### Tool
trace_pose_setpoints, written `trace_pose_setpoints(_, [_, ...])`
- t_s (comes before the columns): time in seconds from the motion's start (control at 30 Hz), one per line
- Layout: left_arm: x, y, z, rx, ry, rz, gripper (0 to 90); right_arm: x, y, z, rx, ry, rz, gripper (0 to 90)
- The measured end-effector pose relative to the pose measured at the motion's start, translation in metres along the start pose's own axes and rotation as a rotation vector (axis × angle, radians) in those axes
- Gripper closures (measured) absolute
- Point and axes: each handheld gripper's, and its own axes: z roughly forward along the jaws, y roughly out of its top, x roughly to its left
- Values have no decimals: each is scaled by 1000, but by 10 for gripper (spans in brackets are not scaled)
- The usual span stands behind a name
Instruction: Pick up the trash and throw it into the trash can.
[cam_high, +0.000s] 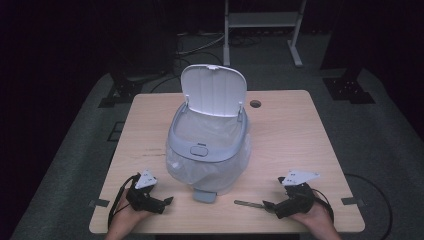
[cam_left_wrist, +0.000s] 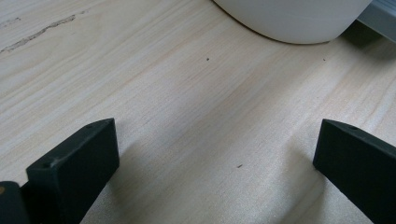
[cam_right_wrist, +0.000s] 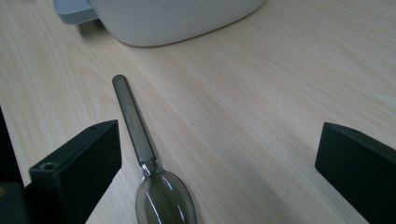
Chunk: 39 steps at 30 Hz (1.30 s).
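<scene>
Right hand-held gripper (cam_right_wrist: 219, 177): wide open, holding nothing.
Thin clear grey plastic spoon (cam_right_wrist: 149, 172): lower left, flat on tabletop (cam_right_wrist: 261, 93).
Risk: spoon may slide away when pinched.

You see a pale wooden tabletop (cam_high: 290, 135) with a round cable hole (cam_high: 255, 104); beyond it stands a white metal frame (cam_high: 262, 22).

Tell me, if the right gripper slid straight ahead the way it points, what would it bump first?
Probably the spoon: its bowl already lies between the open right gripper jaws, nearer one jaw, handle pointing onward. Past it stands the white bin with its pedal; depth is hard to judge.
</scene>
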Motion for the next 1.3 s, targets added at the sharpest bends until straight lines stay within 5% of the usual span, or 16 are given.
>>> trace_pose_setpoints(0.5, [0,0,0,-1,0,-1,0,16,3,24,82,37,-80,0])
trace_pose_setpoints(1.3, [0,0,0,-1,-4,4,0,17,-4,24,81,22,-112,247])
